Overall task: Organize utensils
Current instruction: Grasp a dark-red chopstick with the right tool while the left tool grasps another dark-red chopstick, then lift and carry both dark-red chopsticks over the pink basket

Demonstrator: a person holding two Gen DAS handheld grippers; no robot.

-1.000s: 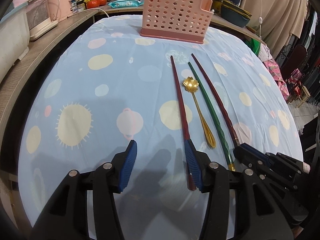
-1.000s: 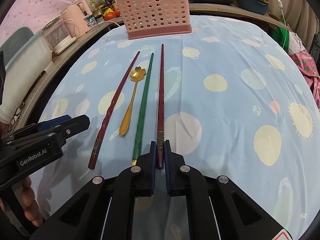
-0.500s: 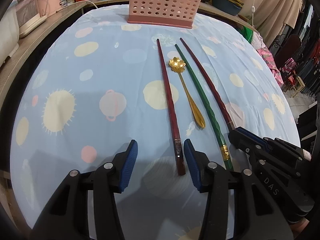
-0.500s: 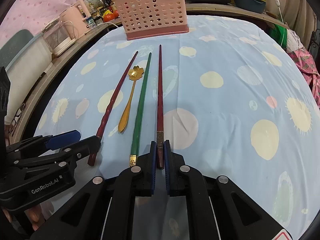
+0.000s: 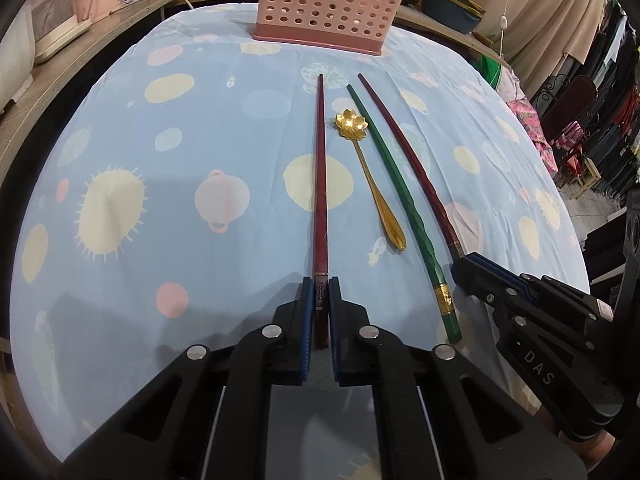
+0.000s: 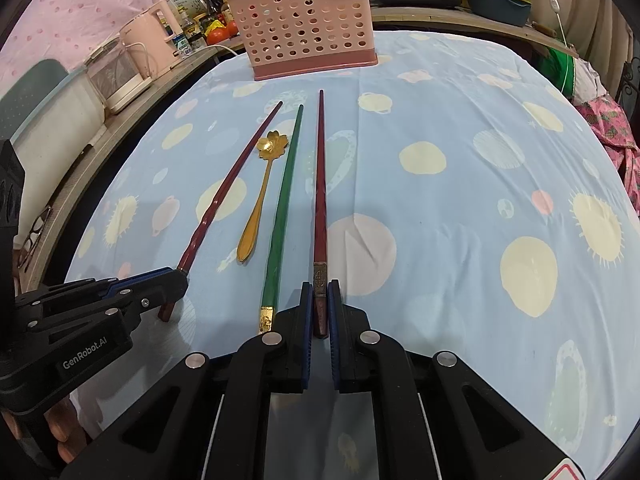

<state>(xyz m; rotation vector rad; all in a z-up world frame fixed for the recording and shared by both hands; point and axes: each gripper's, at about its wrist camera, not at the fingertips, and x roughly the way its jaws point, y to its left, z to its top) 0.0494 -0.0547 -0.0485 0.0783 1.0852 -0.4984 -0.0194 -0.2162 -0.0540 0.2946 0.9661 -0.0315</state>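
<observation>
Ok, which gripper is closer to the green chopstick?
Right. The right gripper, shut on the right red chopstick, sits directly beside the green chopstick. The left gripper, jaws closing on the left red chopstick, is beyond the spoon.

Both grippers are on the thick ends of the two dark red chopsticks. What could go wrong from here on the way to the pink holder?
1. The left gripper is closing on the left red chopstick at its very end, as the right gripper grips the right red chopstick; the long sticks may pivot or droop when lifted.
2. The green chopstick and gold spoon lie between them and could be swept aside.
3. Swinging tips could knock the pink holder.
</observation>
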